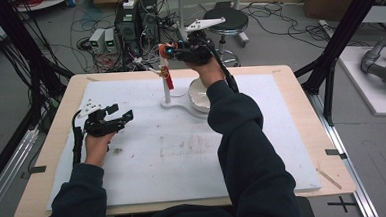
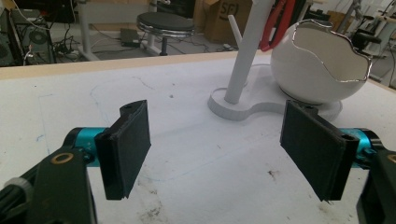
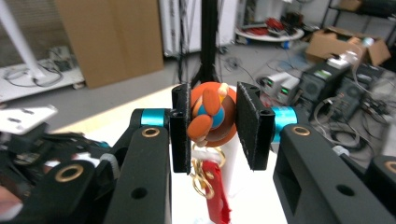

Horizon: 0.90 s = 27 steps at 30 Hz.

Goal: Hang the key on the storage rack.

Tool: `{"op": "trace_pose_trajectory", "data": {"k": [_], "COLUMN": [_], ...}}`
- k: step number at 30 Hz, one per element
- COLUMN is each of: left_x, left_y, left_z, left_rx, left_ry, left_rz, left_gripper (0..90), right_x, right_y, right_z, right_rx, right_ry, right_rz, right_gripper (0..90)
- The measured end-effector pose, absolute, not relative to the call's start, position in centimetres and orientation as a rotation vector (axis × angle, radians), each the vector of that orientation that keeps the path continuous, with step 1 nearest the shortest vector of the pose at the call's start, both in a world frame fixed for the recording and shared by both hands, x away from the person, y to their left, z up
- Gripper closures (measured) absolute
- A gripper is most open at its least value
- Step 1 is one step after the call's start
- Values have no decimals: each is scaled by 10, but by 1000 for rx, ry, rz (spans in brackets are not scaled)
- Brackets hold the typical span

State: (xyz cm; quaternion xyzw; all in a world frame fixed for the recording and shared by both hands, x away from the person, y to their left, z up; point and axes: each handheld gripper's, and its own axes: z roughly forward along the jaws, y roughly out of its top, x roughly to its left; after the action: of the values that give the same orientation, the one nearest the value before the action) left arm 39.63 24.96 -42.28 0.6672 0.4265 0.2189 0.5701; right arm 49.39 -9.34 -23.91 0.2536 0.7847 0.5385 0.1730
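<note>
We see the right gripper point(image 3: 214, 122) raised above the far side of the tabletop point(image 1: 183, 154), its fingers point(image 3: 180, 128) closed on an orange round charm point(image 3: 211, 117) with a gold ring and a red strap point(image 3: 217, 198) hanging under it, just over the top of the white post stand point(image 1: 166, 92). Beside the post, on the same base, sits a white cracked-egg bowl point(image 2: 317, 65). The left gripper point(image 2: 219, 149) rests low over the white mat at the left, well apart from the stand, its fingers point(image 2: 126, 147) spread wide and holding nothing
</note>
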Motion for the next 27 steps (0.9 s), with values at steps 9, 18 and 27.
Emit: {"op": "trace_pose_trajectory", "data": {"k": [9,18,27], "left_x": [396,395,394], "left_y": [249,249,249], "left_z": [-422,-422,-421], "left_rx": [1568,1574,1565], "left_ry": [998,998,988], "left_rz": [517,518,519], "left_gripper": [243,242,243], "right_x": [493,483,472], "right_y": [-115,-124,-155], "right_z": [-273,-306,-305], "right_rx": [808,785,801], "right_ry": [2304,2420,2347], "right_rz": [1440,1383,1412], "right_gripper": [688,682,468]}}
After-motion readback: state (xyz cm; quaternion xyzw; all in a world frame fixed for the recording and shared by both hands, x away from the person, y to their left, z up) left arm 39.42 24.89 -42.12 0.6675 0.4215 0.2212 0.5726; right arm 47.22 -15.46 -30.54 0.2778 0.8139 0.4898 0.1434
